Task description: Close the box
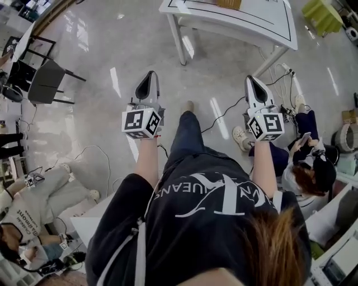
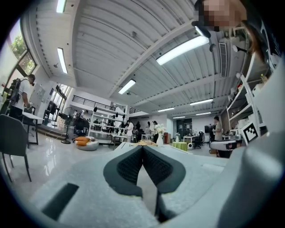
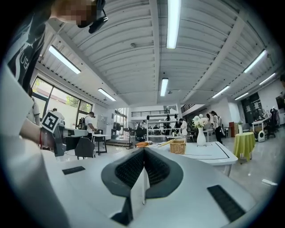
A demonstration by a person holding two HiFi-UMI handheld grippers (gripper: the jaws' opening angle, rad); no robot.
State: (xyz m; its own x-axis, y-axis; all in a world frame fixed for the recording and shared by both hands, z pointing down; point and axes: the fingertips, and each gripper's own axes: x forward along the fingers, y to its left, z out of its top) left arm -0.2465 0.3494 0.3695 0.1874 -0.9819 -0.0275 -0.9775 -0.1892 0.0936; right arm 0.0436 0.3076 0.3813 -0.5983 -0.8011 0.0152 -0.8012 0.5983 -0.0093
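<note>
A woven tan box (image 3: 177,146) stands on a white table (image 3: 211,155) ahead of me, beside a vase of white flowers (image 3: 201,135). In the head view only its lower edge (image 1: 229,4) shows at the top of the frame, on the table (image 1: 246,25). Both grippers are held out over the floor, well short of the table. The left gripper (image 1: 151,76) (image 2: 142,147) has its jaws pressed together with nothing between them. The right gripper (image 1: 252,80) (image 3: 144,150) is shut and empty too.
A dark chair (image 1: 48,81) stands at the left. One person sits on the floor at the right (image 1: 306,163) and another at the lower left (image 1: 25,209). Cables (image 1: 224,114) trail across the glossy floor. A yellow-green covered table (image 1: 323,15) is at the far right.
</note>
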